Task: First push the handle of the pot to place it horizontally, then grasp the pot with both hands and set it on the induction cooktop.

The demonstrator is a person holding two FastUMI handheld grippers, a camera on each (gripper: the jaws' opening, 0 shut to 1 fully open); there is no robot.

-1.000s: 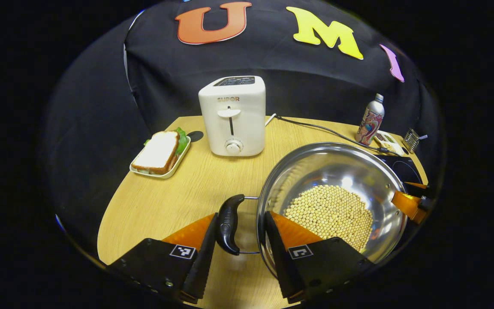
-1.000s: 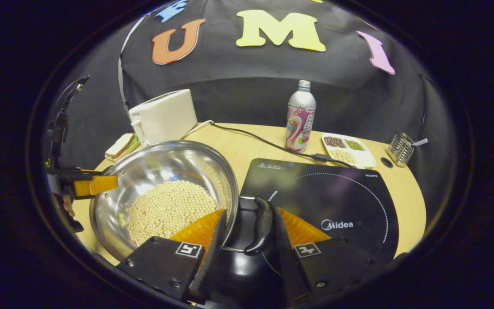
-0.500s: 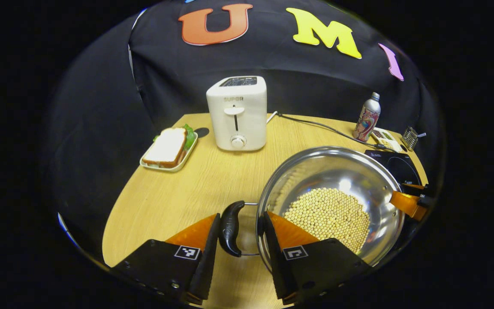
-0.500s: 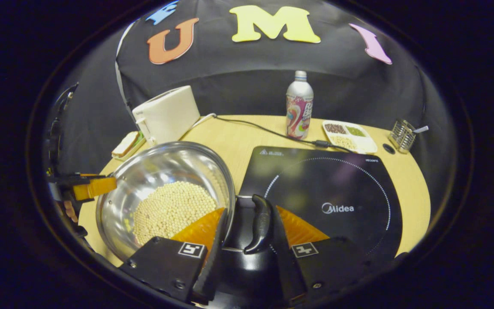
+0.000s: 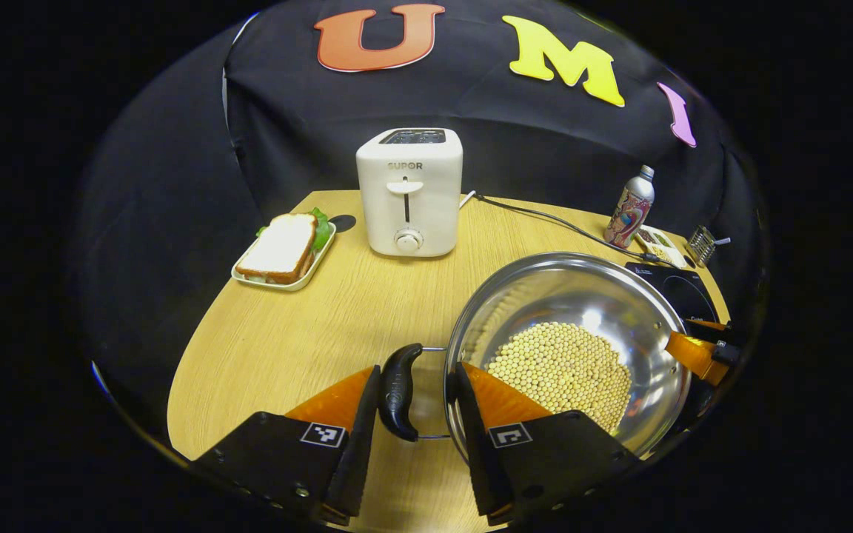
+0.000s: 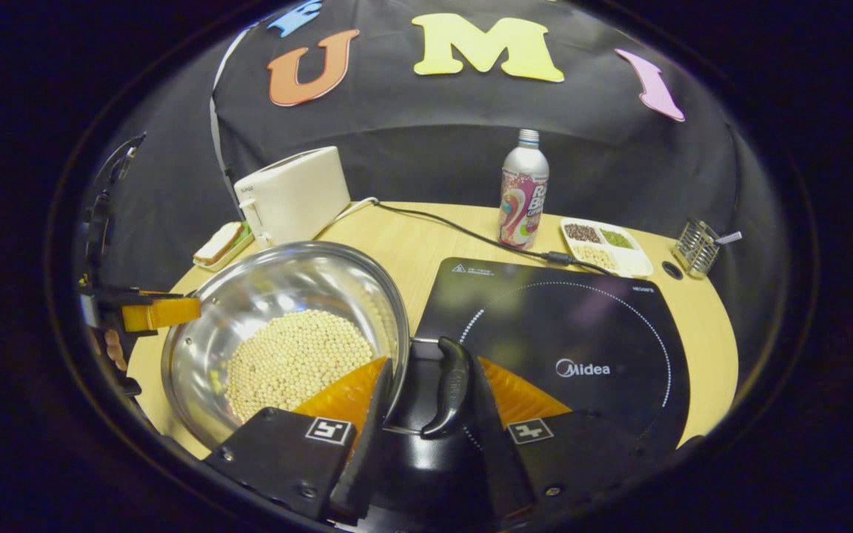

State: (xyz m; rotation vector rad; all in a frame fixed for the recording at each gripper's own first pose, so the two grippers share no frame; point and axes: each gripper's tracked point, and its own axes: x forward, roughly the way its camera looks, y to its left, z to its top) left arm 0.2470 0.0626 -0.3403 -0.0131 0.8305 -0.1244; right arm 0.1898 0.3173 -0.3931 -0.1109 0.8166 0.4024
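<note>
Fingers first: our left gripper (image 5: 413,414) straddles the pot's left handle (image 5: 397,390). Its outer finger lies against the black grip, while the inner finger stands off beside the pot wall, with a gap to the grip. So we call it a narrow bracket, not a confirmed pinch. Our right gripper (image 6: 426,414) does the same on the right handle (image 6: 450,385): one finger touches the grip, and the other sits at the pot's rim with a gap.

Pot (image 5: 567,348): steel, wide, holding a bed of pale beans (image 5: 561,368). It lies between the two grippers, its right edge beside the induction cooktop (image 6: 574,333). The right handle overhangs the black glass. We cannot tell whether the base is on the table (image 5: 308,326) or lifted clear.

Why so held: both handles lie level and stick out sideways, so each gripper can come in from its own side. We judge that this balances the load and keeps the beans from sliding.

Judgement: the handle-levelling step looks done, and the carry onto the cooktop is the step in hand. Risk: a loose hold on either handle could let the pot tip.

Also on the table, well clear: toaster (image 5: 409,192), sandwich tray (image 5: 283,252), bottle (image 6: 523,196).
</note>
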